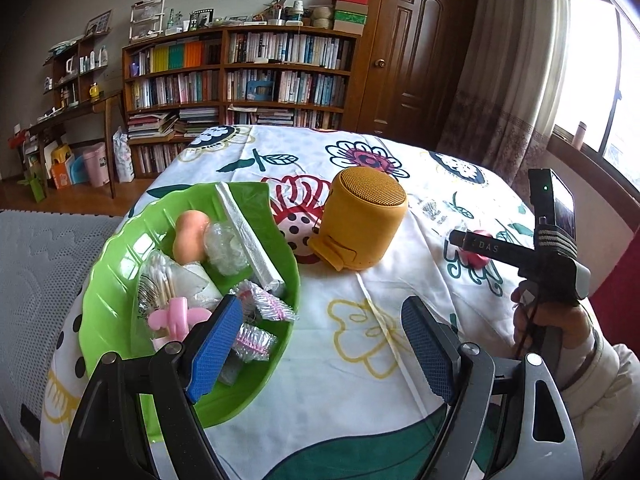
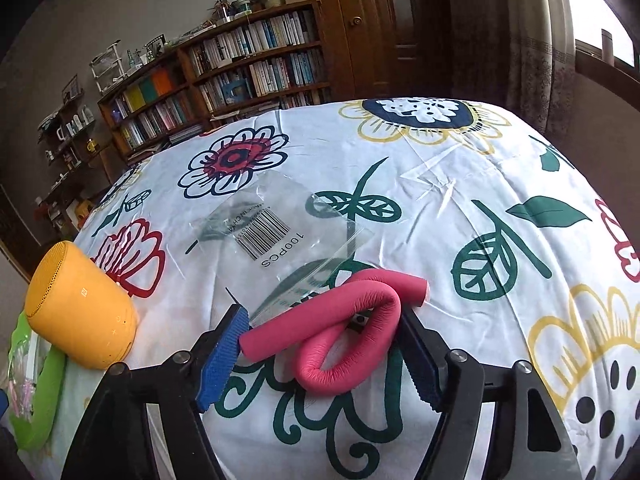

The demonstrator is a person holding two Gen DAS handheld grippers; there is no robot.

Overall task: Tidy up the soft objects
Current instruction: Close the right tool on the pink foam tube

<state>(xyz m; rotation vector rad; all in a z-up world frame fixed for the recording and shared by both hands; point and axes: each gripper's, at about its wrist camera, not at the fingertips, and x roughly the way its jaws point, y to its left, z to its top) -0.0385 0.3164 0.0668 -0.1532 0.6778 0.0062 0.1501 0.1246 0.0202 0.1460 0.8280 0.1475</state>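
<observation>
Looking along your right gripper, you had the pink foam roller lying bent in a loop right between its open jaws. Its long ends ran across the gap, from one blue pad toward the other. It rested on the flowery cloth, not yet squeezed. Your left gripper was open and empty, beside the green bowl, farther from the roller.

Two close forward views sharing speaker.
</observation>
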